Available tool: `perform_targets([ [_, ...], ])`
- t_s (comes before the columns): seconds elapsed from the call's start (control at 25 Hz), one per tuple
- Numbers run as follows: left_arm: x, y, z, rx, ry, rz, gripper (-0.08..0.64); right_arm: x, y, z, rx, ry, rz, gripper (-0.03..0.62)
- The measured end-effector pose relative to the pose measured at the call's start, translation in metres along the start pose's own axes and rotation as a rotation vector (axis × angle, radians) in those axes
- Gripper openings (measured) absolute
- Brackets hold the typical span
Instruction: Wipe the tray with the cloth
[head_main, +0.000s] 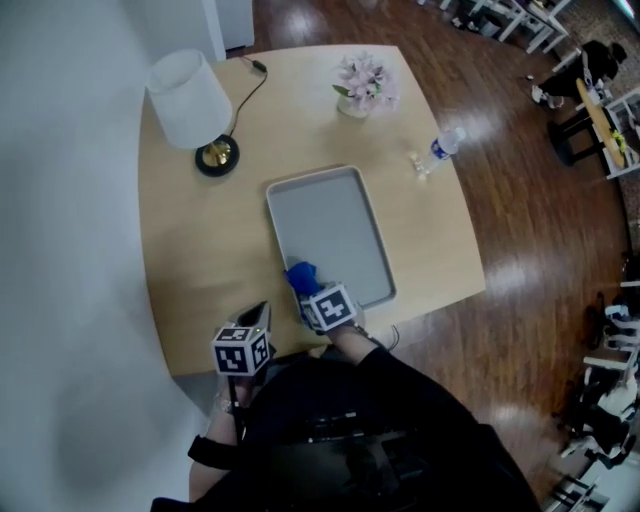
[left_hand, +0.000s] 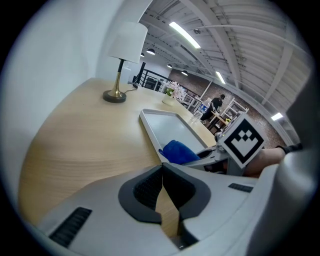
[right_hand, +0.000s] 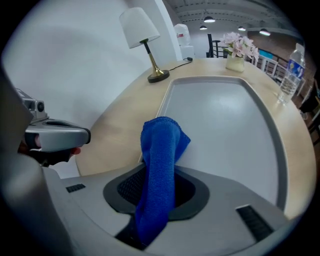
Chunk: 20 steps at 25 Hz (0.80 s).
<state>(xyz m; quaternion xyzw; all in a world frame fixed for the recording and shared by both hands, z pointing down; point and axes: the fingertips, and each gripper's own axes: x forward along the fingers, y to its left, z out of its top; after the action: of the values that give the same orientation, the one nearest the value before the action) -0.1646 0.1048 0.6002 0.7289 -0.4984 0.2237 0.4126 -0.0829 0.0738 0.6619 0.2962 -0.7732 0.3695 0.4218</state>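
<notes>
Blue cloth (right_hand: 162, 145) pinched in the right gripper (right_hand: 159, 172) over the near corner of the tray (right_hand: 220, 115), left gripper (left_hand: 162, 172) pressed together, empty, just beside that tray.

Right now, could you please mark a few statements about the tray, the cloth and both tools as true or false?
The right tool is shut on the blue cloth. True.
The left tool also grips the cloth. False: its jaws are together and empty.
The cloth is at the near end of the tray. True.
The lamp stands in the tray. False: the lamp stands on the table, apart from the tray.
</notes>
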Motion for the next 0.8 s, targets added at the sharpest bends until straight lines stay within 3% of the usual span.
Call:
perform_targets([
  [0.2,0.005,-0.007,-0.014,0.029,0.013,-0.021,0.008,0.003,-0.016,-0.010,0.000,0.028,-0.071,0.109],
  [0.56,-0.002,-0.038,-0.014,0.023,-0.017,0.024,0.008,-0.028,-0.079,-0.042,-0.007,0.067,-0.146,0.109],
  [0.8,0.006,-0.061,-0.012,0.022,-0.020,0.037,0.008,-0.050,-0.125,-0.043,0.089,0.003,-0.120,0.109],
])
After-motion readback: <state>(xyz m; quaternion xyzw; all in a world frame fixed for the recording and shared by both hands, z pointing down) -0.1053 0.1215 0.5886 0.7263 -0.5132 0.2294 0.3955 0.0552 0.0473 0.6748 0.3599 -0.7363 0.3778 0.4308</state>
